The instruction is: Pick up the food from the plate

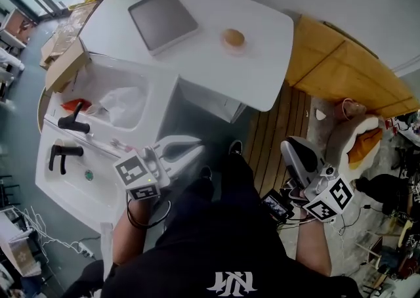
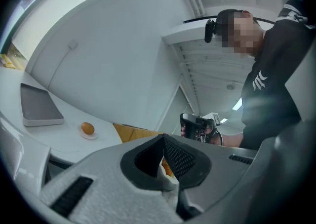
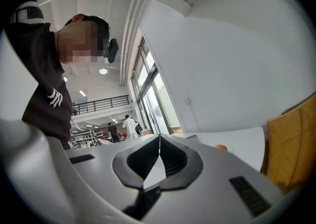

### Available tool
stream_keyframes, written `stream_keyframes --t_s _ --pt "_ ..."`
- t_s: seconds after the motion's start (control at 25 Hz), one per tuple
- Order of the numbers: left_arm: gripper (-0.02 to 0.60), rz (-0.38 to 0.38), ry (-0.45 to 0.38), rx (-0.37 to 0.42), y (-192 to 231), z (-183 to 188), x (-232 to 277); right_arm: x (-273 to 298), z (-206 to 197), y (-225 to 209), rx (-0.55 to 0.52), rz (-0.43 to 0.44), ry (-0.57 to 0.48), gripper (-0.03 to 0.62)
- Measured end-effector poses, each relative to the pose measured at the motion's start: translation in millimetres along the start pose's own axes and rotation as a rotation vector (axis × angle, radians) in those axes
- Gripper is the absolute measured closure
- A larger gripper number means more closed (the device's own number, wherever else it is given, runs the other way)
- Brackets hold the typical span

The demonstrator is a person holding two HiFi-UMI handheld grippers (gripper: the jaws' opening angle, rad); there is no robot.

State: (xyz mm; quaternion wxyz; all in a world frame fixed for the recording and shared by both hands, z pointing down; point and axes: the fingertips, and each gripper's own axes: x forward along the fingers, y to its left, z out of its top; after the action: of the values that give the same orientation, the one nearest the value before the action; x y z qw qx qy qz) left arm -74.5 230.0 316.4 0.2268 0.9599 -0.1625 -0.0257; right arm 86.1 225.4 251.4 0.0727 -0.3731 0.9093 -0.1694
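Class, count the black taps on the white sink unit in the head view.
2. One black tap stands by the farther basin; the second black tap by the nearer basin. Others may be hidden.

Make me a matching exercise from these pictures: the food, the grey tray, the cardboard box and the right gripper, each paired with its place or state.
1 food
2 grey tray
3 cardboard box
4 right gripper

A jaws together, nothing between them
B beside the sink
C on the small plate
D directly on the white table

Pairs: 1-C, 2-D, 3-B, 4-A
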Motion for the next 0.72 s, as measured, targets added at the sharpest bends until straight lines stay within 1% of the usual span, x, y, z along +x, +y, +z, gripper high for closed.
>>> stream_keyframes --t_s 0.2,0.44,0.6,0.72 --pt "0.577 0.071 -0.001 0.002 36 18 31 20 9 -54 0.038 0.045 0.004 0.591" --pt "0.577 0.108 0.033 0.012 74 41 92 41 36 -125 0.055 0.111 -0.022 0.591" --pt "0.577 0.136 0.017 0.051 81 78 124 50 64 -160 0.028 0.205 -0.052 0.591" --pt "0.577 0.173 0.005 0.071 85 101 138 54 80 -179 0.014 0.248 -0.062 0.591"
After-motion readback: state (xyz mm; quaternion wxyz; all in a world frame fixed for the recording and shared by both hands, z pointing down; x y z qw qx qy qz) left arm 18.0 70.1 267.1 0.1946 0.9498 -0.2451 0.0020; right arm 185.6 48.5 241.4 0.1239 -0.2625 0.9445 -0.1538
